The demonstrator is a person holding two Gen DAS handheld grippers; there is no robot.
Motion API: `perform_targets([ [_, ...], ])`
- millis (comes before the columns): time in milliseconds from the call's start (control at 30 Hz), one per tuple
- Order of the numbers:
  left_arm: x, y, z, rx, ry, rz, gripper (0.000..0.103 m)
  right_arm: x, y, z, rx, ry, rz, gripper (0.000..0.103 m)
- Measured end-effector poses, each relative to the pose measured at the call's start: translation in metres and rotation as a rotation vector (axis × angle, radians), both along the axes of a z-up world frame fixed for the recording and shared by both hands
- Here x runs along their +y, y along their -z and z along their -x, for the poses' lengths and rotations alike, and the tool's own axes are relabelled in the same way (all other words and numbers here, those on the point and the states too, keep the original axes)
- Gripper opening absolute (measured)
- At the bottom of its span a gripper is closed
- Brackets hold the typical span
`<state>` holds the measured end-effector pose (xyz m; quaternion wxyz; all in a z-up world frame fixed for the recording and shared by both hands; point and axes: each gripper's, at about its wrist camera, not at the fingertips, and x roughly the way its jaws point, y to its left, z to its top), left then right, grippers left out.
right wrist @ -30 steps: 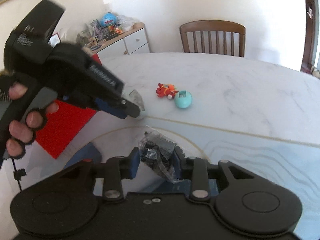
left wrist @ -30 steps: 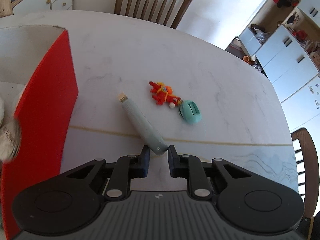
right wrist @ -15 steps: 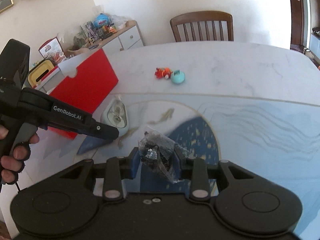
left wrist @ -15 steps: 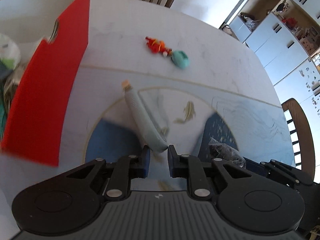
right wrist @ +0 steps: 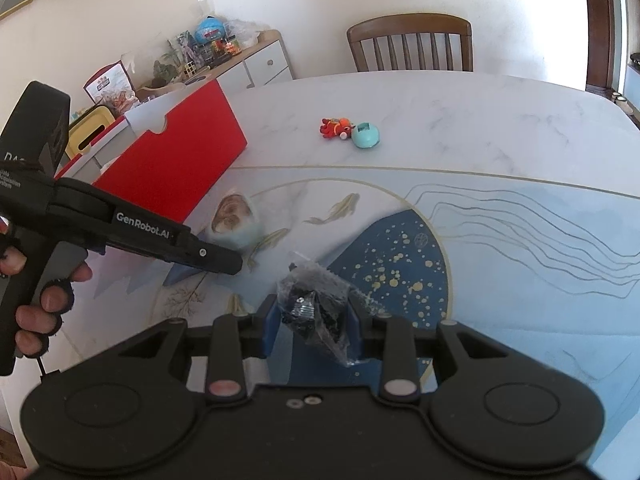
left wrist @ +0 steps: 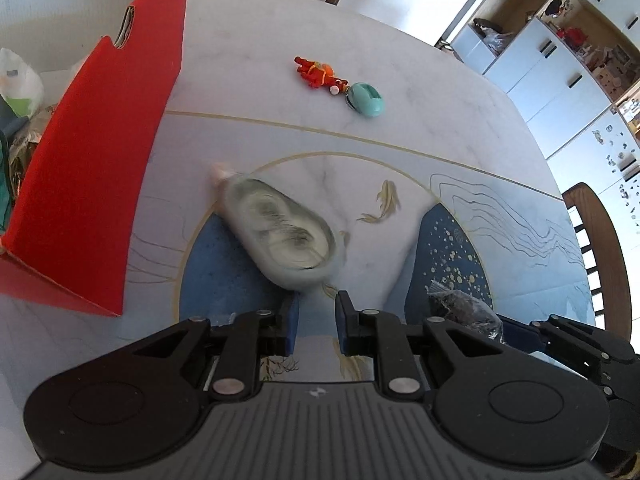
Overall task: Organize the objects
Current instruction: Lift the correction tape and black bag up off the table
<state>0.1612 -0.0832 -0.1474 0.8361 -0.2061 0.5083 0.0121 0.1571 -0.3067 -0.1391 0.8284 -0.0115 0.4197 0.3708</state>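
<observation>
A pale green pouch (left wrist: pixel 280 236) with a cork-coloured tip lies blurred on the table just ahead of my left gripper (left wrist: pixel 317 320), which is open with a narrow gap and holds nothing. The pouch also shows in the right wrist view (right wrist: pixel 236 224), beyond the left gripper (right wrist: pixel 224 260). My right gripper (right wrist: pixel 312 320) is shut on a clear plastic bag of small black parts (right wrist: pixel 316 308); that bag shows at the right in the left wrist view (left wrist: pixel 460 312). A red-orange toy (left wrist: pixel 318 74) and a teal egg-shaped toy (left wrist: pixel 366 100) lie together farther back.
A red cardboard box (left wrist: pixel 92 152) stands open at the left, with bags inside; it also shows in the right wrist view (right wrist: pixel 176 168). The table (right wrist: pixel 500 136) is marble with a blue fish-pattern mat. Wooden chairs (right wrist: pixel 408 46) stand at the far and right edges.
My left gripper carried the pouch back toward the near part of the table, then let it go; the pouch now lies turned and blurred ahead of the fingers. The right gripper kept its bag.
</observation>
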Motion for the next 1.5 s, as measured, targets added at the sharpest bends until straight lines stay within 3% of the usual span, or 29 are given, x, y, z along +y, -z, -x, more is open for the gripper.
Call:
perform_targets([
  [200,-0.002,-0.003,0.005,0.018,0.001,-0.005,0.024,0.0,-0.001,0.0,0.0,-0.008,-0.002,0.033],
  [267,-0.006,-0.006,0.008,0.023,-0.006,-0.013,0.031,-0.001,-0.002,-0.001,0.002,-0.009,-0.004,0.033],
  [333,-0.008,-0.009,0.009,0.019,-0.015,-0.019,0.053,-0.002,-0.003,-0.001,0.001,-0.011,-0.004,0.033],
  [400,-0.009,-0.012,0.009,0.01,-0.038,-0.039,0.064,-0.003,-0.004,-0.002,-0.001,-0.011,-0.007,0.033],
  [533,-0.009,-0.016,-0.003,0.044,-0.107,-0.073,0.071,-0.007,-0.005,-0.003,-0.008,-0.015,-0.009,0.033],
  [800,0.0,-0.019,-0.045,0.16,-0.352,-0.127,0.074,-0.015,-0.006,-0.005,-0.018,-0.012,-0.02,0.033],
  [967,0.001,-0.02,-0.065,0.203,-0.44,-0.199,0.079,-0.021,-0.007,-0.005,-0.021,-0.002,-0.03,0.033],
  [1233,0.003,-0.006,-0.079,0.269,-0.528,-0.209,0.079,-0.03,-0.008,-0.008,-0.029,0.016,-0.035,0.033],
  [1400,-0.005,0.005,-0.084,0.313,-0.534,-0.219,0.082,-0.032,-0.007,-0.01,-0.028,0.018,-0.034,0.033],
  [1500,-0.007,0.006,-0.083,0.298,-0.53,-0.232,0.083,-0.032,-0.008,-0.01,-0.03,0.017,-0.036,0.033],
])
